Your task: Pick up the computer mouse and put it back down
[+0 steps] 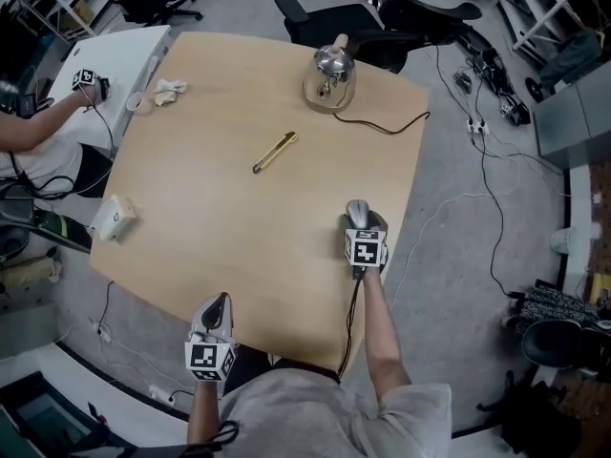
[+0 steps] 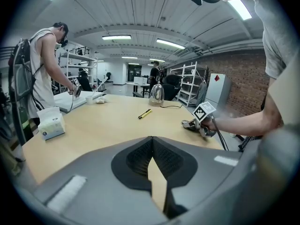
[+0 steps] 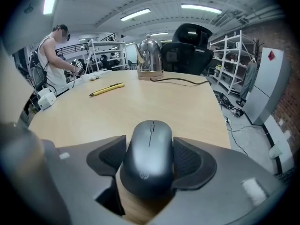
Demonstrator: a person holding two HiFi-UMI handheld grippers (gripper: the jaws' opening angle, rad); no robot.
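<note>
1 wooden worktop [image 1: 191,189], rounded corners, carries everything listed below. 1 other person [image 2: 44,74] stands off its left side at a white desk [image 1: 134,51]. 1 steel kettle [image 1: 329,74] sits on its base near the far edge, and 1 black cord [image 1: 382,127] runs from it toward the right edge. 2 grippers, both at the near side. Left gripper [image 1: 221,302] is at the near edge with its fingers [image 2: 140,156] closed tip to tip and nothing between them. Right gripper [image 1: 365,225] is by the right edge with its fingers [image 3: 105,156] spread, one each side of the mouse, close to its flanks but not clamping it. 1 white tissue box [image 1: 115,218] is at the left edge. 1 dark grey computer mouse [image 3: 151,156] lies flat on the worktop between the right fingers, nose pointing away toward the kettle. 1 yellow pen-shaped tool [image 1: 275,151] lies diagonally mid-worktop, well apart from the mouse and the kettle. 1 crumpled white wad [image 1: 170,91] is at the far-left edge.
</note>
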